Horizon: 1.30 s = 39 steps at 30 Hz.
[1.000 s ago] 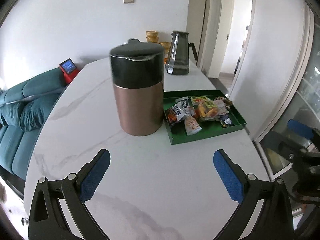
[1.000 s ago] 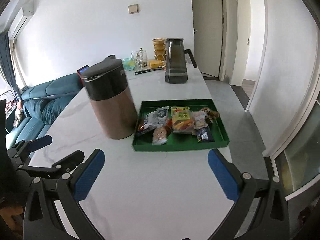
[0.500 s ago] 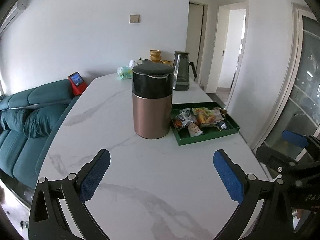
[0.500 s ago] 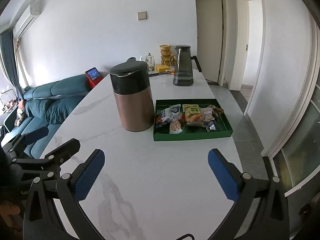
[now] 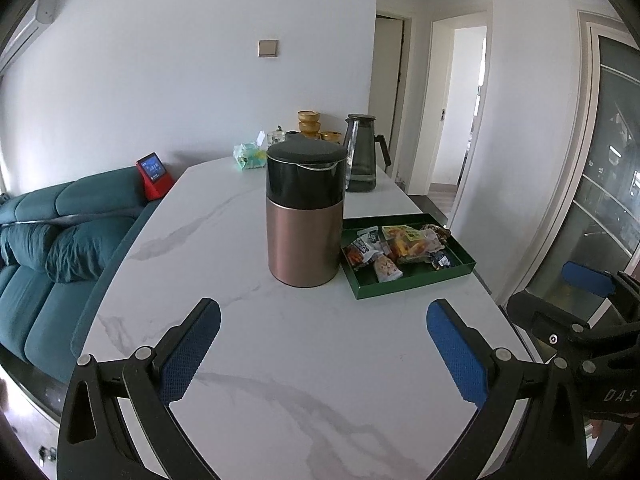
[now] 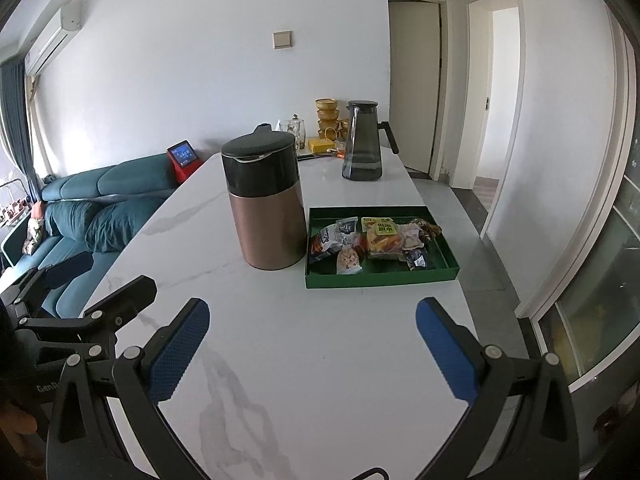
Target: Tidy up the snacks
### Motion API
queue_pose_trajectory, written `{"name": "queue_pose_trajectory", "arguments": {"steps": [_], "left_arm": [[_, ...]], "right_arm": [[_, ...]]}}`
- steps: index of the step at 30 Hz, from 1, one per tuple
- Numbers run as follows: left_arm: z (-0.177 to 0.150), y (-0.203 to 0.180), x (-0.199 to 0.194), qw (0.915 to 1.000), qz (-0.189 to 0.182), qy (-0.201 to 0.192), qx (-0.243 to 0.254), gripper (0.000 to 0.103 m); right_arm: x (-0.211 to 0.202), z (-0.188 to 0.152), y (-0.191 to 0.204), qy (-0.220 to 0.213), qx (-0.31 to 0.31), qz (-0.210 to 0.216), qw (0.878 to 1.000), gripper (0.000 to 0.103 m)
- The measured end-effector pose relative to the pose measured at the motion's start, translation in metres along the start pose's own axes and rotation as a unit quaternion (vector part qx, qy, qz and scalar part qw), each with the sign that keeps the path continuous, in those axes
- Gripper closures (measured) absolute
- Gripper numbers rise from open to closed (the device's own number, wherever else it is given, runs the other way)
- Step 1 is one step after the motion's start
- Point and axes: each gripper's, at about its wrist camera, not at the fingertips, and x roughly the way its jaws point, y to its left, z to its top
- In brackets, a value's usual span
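A green tray [image 5: 412,285] [image 6: 380,280] holds several snack packets [image 5: 394,246] [image 6: 370,240] on the white marble table. A copper canister with a black lid [image 5: 306,216] [image 6: 264,204] stands just left of the tray, lid shut. My left gripper [image 5: 320,352] is open and empty, well back from the canister over the table's near part. My right gripper [image 6: 312,352] is open and empty, also back from the tray. The right gripper shows at the right edge of the left wrist view [image 5: 580,312].
A dark glass pitcher [image 5: 362,160] [image 6: 362,142] stands behind the tray. Gold bowls [image 6: 328,116], a yellow box [image 6: 320,144] and a tissue pack [image 5: 248,156] sit at the far end. A teal sofa [image 5: 60,240] lies left; the table edge drops off right.
Both grippers have pulled back and risen from the canister and tray, which now look smaller and farther. Both grippers stayed open and empty.
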Motion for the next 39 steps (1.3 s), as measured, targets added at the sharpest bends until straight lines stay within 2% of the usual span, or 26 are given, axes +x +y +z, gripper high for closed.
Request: {"name": "queue_pose_trajectory", "arguments": {"steps": [39], "left_arm": [[-0.0014, 0.0011, -0.0028, 1.0, 0.005, -0.003, -0.004, 0.002]], "right_arm": [[-0.0007, -0.0023, 0.0002, 0.004, 0.0, 0.001, 1.0, 0.0]]}}
